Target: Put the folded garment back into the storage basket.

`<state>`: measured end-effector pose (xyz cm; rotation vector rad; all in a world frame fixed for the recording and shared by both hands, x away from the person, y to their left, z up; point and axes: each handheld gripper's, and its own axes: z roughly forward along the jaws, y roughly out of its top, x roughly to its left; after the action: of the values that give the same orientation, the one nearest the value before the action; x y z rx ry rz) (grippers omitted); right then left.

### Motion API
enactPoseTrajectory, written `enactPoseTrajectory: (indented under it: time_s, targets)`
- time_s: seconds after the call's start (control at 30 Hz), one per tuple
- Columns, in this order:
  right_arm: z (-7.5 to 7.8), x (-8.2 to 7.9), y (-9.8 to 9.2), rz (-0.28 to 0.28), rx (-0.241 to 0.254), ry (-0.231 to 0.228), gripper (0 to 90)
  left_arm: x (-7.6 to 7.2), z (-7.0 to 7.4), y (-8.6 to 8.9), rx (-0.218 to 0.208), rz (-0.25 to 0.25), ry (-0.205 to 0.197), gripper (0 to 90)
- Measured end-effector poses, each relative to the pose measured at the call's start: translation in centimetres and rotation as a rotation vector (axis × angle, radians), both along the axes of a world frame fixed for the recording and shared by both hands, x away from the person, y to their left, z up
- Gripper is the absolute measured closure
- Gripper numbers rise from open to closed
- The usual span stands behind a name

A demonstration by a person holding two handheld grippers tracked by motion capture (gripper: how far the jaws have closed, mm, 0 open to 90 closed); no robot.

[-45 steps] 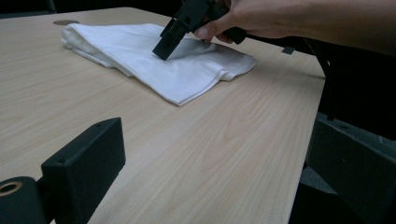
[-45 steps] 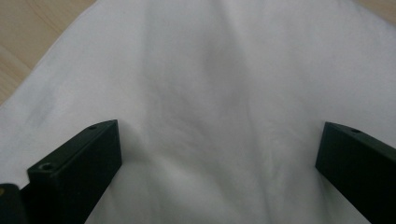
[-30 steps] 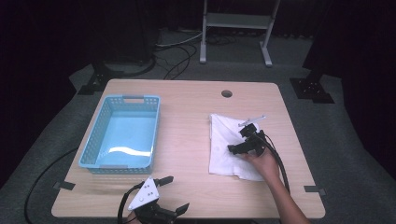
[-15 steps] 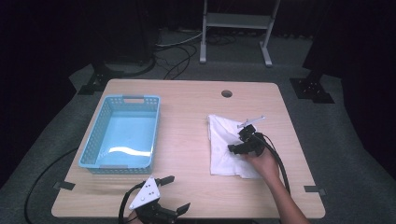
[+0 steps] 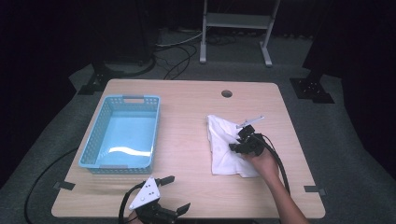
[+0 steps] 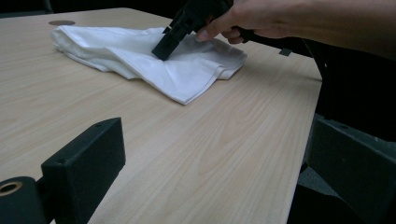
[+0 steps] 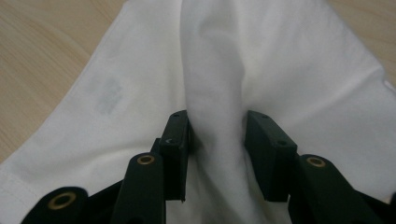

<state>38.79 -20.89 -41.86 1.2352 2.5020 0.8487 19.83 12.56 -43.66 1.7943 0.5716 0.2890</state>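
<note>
Right tongs (image 7: 215, 140) have just been closing, bunching the white cloth (image 7: 280, 70)

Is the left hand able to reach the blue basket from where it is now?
Probably yes. The left tongs sit open at the near table edge, just in front of the blue basket, with bare wood between them. The white cloth and the right tongs lie well aside.
</note>
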Motion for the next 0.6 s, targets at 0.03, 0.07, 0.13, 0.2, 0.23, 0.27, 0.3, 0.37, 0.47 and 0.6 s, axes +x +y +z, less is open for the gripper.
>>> enactPoseTrajectory:
  time_s: [0.03, 0.07, 0.13, 0.2, 0.23, 0.27, 0.3, 0.37, 0.47, 0.6]
  targets:
    - [0.03, 0.06, -0.02, 0.001, 0.0, 0.007, 60.6, 0.0, 0.0, 0.01, 0.0, 0.0, 0.0, 4.1]
    - [0.06, 0.13, -0.03, 0.003, -0.001, 0.011, 60.5, 0.01, 0.0, 0.02, 0.001, 0.001, 0.0, 4.1]
    - [0.14, 0.28, 0.02, 0.012, -0.009, 0.02, 60.2, 0.01, 0.0, 0.05, -0.001, 0.001, 0.001, 4.1]
    - [0.15, 0.32, 0.06, 0.022, -0.017, 0.016, 59.4, 0.0, 0.01, 0.07, -0.002, 0.001, 0.001, 4.1]
    - [0.15, 0.35, 0.02, 0.022, -0.012, 0.019, 59.3, 0.0, 0.01, 0.07, -0.002, 0.001, 0.001, 4.1]
    - [0.15, 0.37, 0.0, 0.024, -0.011, 0.02, 59.3, -0.01, 0.01, 0.08, -0.002, 0.001, 0.001, 4.1]
    - [0.15, 0.37, 0.0, 0.024, -0.011, 0.02, 59.3, -0.01, 0.02, 0.09, -0.003, 0.001, 0.001, 4.1]
    - [0.13, 0.33, 0.02, 0.017, -0.011, 0.018, 58.4, -0.01, 0.03, 0.1, -0.005, 0.003, 0.0, 4.1]
    - [0.08, 0.26, 0.01, 0.006, -0.01, 0.011, 57.5, 0.0, 0.03, 0.09, -0.004, 0.003, 0.001, 4.1]
    - [-0.01, -0.04, 0.1, -0.004, -0.011, -0.01, 59.4, -0.05, 0.02, -0.02, -0.004, -0.001, 0.003, 4.1]
